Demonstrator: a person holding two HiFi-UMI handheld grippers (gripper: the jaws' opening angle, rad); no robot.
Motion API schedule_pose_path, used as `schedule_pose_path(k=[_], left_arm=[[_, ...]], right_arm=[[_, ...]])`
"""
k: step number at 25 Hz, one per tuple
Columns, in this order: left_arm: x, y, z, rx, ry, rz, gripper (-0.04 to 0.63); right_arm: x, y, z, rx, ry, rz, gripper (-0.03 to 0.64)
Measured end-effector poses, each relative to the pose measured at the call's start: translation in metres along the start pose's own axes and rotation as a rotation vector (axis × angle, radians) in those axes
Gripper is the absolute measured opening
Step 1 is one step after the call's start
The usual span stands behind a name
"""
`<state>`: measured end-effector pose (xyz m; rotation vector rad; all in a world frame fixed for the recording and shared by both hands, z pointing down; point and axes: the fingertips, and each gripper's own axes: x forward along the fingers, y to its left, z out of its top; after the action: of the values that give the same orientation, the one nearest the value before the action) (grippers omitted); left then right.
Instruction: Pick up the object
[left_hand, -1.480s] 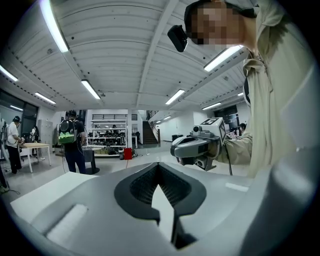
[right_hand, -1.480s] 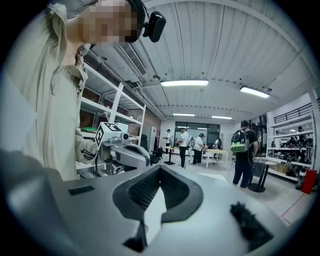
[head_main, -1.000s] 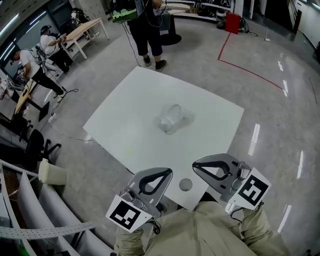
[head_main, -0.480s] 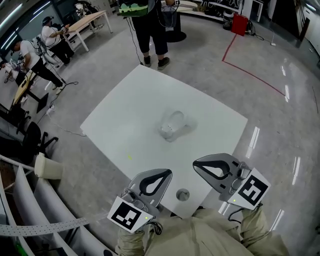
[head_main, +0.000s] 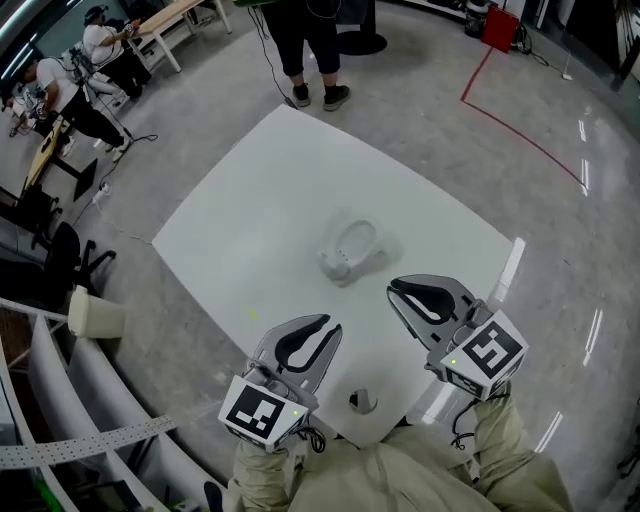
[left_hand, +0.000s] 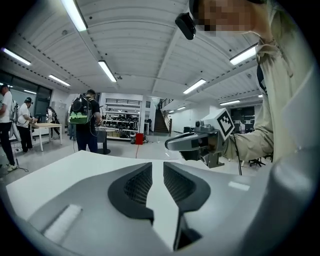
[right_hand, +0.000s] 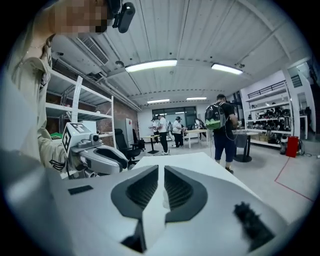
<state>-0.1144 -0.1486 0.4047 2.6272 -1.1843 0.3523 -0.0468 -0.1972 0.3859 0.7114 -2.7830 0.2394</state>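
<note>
Held both grippers empty over table (head_main: 270, 190) near edge.
Was easing left gripper (head_main: 322, 330) jaws apart with nothing between; clenched right gripper (head_main: 397, 291) shut; saw pale object (head_main: 348, 250) mid-table, farther off, untouched.

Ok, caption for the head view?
Translucent object on the white table; left claw empty, opening, right claw shut, both short of it.
</note>
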Motion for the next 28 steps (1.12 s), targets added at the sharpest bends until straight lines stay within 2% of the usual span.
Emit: schedule_pose_path(k=[3, 5, 9, 11, 17, 22, 28], left_arm=[[0.018, 0.021, -0.013, 0.020, 0.014, 0.015, 0.119], [0.030, 0.035, -0.023, -0.003, 0.036, 0.038, 0.177], [0.058, 0.061, -0.046, -0.071, 0.085, 0.073, 0.301], [0.070, 0.074, -0.062, -0.088, 0.118, 0.098, 0.346], [0.104, 0.103, -0.107, -0.114, 0.216, 0.119, 0.417], [0.128, 0.113, -0.124, -0.129, 0.287, 0.123, 0.423], [0.142, 0.115, -0.144, -0.122, 0.384, 0.131, 0.431]], right_arm=[[0.022, -0.020, -0.016, 0.012, 0.048, -0.034, 0.081], [0.034, -0.035, -0.027, 0.023, 0.081, -0.083, 0.129], [0.057, -0.068, -0.048, 0.046, 0.159, -0.170, 0.278], [0.069, -0.081, -0.060, 0.055, 0.203, -0.204, 0.322], [0.111, -0.109, -0.092, 0.104, 0.299, -0.217, 0.367], [0.131, -0.125, -0.109, 0.177, 0.362, -0.192, 0.370], [0.148, -0.128, -0.136, 0.281, 0.462, -0.122, 0.370]])
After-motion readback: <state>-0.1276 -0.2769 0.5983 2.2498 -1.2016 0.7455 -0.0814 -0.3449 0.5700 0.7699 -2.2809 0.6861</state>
